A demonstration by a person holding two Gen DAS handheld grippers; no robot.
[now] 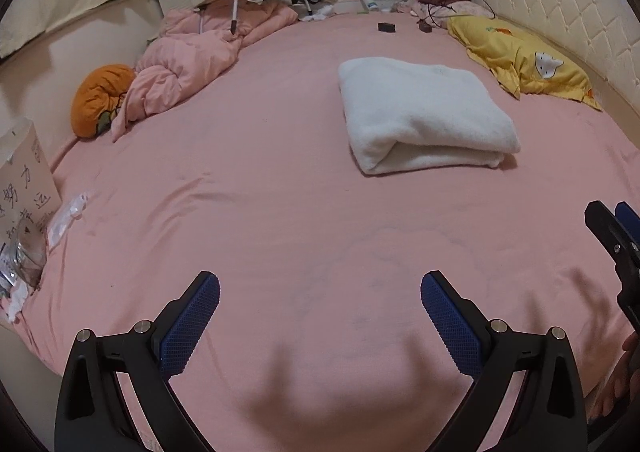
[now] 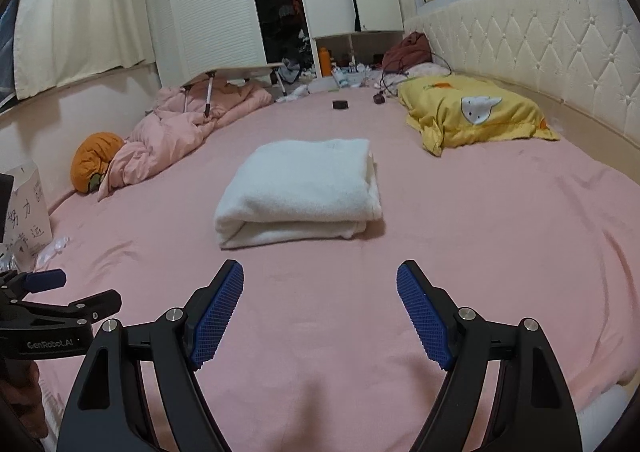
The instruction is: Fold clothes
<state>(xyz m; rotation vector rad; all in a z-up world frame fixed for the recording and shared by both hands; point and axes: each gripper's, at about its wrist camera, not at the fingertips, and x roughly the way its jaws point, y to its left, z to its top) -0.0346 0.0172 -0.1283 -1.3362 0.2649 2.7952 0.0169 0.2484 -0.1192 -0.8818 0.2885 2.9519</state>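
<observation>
1. We see the folded white garment (image 2: 298, 191) lying flat mid-bed on the pink sheet (image 2: 480, 252), well in from every edge.
2. Our left gripper (image 1: 320, 310) hovers over bare sheet, jaws wide, holding nothing.
3. Our right gripper (image 2: 320, 306) hangs near the bed's near edge, jaws wide and empty.
4. A yellow pillow (image 2: 476, 111) sits by the headboard edge.

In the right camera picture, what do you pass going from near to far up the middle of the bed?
Right tool → white folded towel → small black box → orange bottle by the wardrobe.
</observation>
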